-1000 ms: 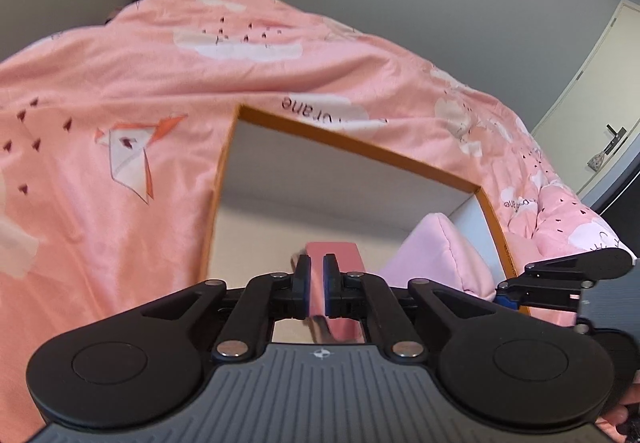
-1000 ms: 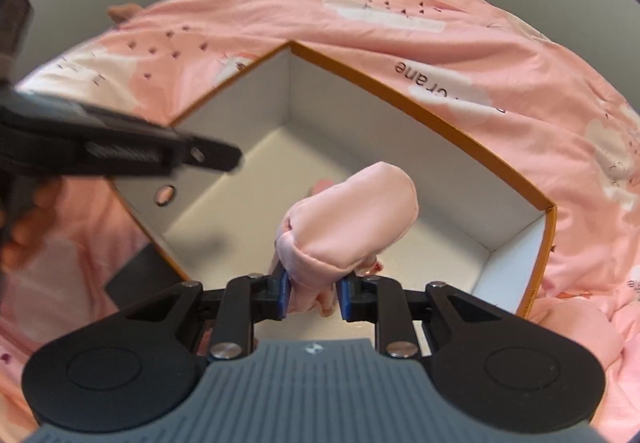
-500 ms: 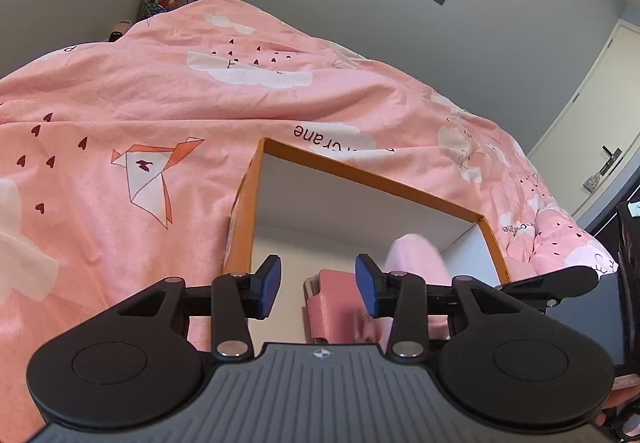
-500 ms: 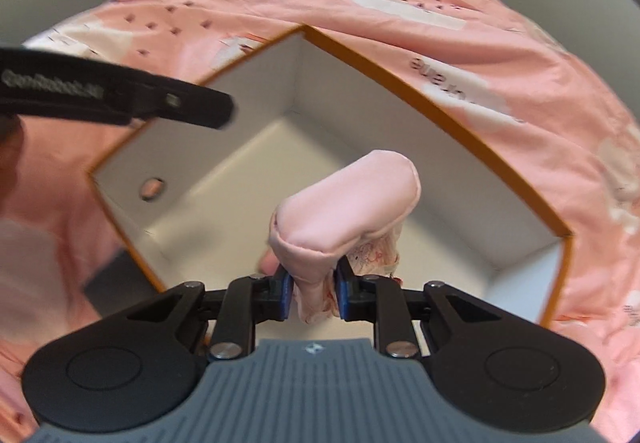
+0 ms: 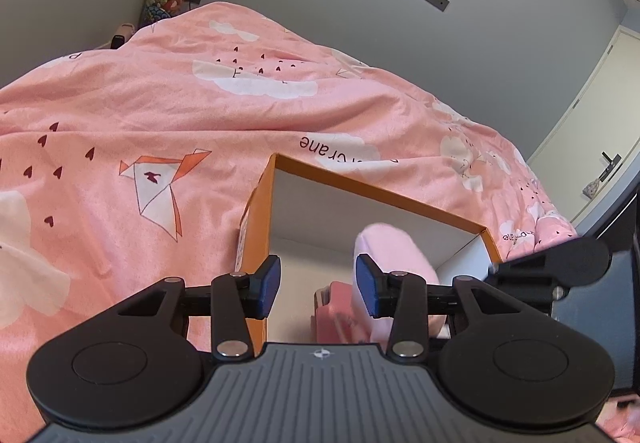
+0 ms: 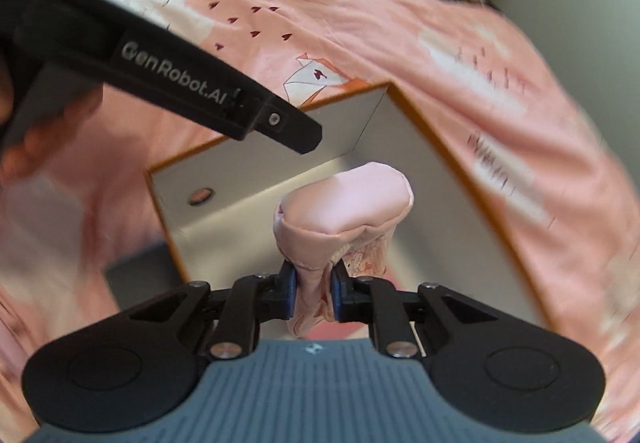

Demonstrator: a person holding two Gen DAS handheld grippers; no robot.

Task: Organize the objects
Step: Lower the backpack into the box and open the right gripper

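Left gripper (image 5: pixel 318 285) hung above the near-left corner of the orange box (image 5: pixel 376 193), jaws spread wide, nothing between them. Below it, inside the box, lay a folded pink item (image 5: pixel 334 309), partly hidden. Box sat on the pink bedspread (image 5: pixel 160 115). Right gripper (image 6: pixel 313 297) was clamped on the lower end of a rolled pale-pink cloth bundle (image 6: pixel 344 205), held over the box's white interior (image 6: pixel 256 211). Left gripper's black body crossed the upper left of the right wrist view.
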